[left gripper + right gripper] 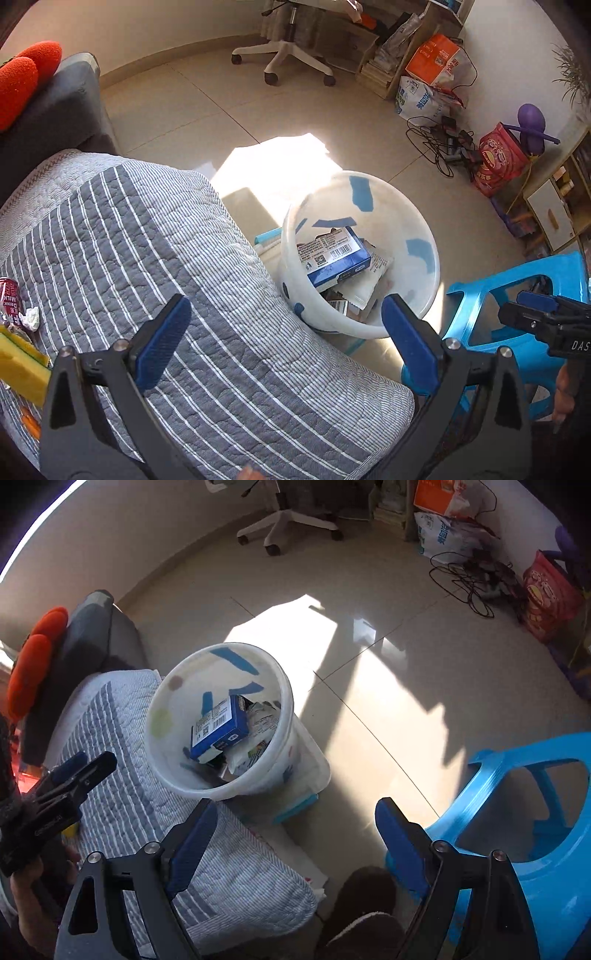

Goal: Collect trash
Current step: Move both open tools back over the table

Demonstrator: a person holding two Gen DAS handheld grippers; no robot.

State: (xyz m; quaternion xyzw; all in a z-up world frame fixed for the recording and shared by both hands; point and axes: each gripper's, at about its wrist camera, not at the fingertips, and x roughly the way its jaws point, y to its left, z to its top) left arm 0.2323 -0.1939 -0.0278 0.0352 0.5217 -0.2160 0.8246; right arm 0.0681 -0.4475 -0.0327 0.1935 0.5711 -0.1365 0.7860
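Hovering over the striped quilt (155, 258), left gripper (284, 325) gaping wide, nothing between its blue pads. Hanging near the blue stool (524, 812), right gripper (295, 830) likewise released and empty. Sitting on the floor between quilt and stool, white bucket (424, 295) holding a blue box (336, 258) and wrappers. Lying at the quilt's left edge: red can (9, 291), crumpled tissue (31, 317), yellow sponge (18, 365).

Ahead of the jaws, translucent white plastic bucket (424, 221), smooth; inside, glossy printed cardboard box (338, 256). Under the left gripper (286, 338), quilted striped cloth cover (184, 258), matt, stitched. Right of it, shiny blue plastic stool (517, 295). Beyond, polished floor tiles (184, 107).
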